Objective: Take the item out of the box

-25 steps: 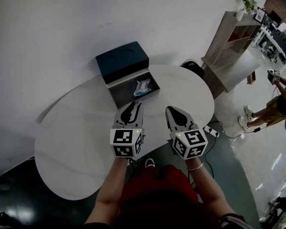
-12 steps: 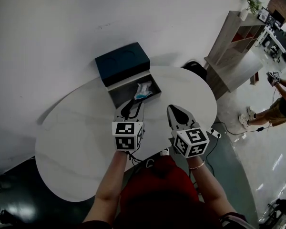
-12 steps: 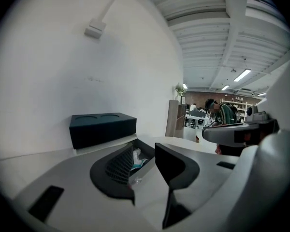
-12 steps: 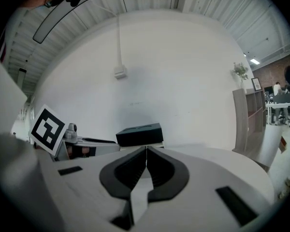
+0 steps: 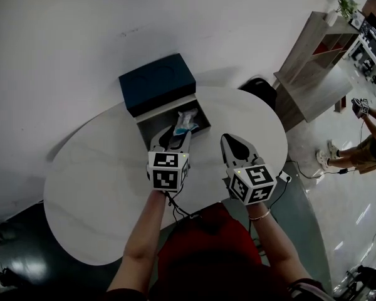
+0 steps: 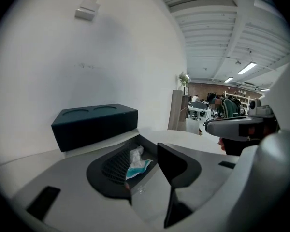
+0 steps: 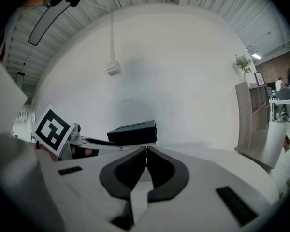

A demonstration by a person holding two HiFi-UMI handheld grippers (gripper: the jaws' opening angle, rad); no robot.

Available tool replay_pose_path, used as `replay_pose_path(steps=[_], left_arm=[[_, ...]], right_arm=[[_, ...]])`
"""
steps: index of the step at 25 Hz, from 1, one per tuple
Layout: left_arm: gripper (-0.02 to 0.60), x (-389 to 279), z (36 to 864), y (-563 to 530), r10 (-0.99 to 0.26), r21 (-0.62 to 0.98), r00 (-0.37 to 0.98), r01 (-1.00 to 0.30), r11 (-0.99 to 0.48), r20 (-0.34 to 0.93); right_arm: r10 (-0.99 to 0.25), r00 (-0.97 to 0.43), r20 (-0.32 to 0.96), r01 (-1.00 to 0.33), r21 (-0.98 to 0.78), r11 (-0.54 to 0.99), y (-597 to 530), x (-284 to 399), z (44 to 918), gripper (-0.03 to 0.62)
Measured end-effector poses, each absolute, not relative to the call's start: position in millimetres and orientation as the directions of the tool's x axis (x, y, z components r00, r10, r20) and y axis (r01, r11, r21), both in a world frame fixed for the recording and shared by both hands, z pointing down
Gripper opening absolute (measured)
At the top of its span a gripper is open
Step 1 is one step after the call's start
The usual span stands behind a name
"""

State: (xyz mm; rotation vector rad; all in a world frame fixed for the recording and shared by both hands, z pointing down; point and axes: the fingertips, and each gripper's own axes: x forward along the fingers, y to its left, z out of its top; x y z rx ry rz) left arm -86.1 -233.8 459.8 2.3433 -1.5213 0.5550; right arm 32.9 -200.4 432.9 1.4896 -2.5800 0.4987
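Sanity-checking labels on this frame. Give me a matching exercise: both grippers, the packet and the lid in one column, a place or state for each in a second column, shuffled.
1 left gripper
2 right gripper
3 packet
4 lid

A jaws together, empty
B dark blue, behind the box
C lying in the open box
D at the box's near edge

Pairs: 1-D, 2-A, 3-C, 4-B. The left gripper's jaws are opening with nothing gripped between them; the packet lies beyond them.
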Motion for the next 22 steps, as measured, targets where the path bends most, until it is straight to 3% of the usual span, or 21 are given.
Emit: replay_pose_path(steps=[22], left_arm=[[0.184, -73, 521, -302, -0.699, -0.025, 0.286, -0.917, -0.399, 0.655]], right_arm=[[-0.764, -0.552, 0.335, -0.833, -0.269, 0.484, -274, 47, 472, 0.015]])
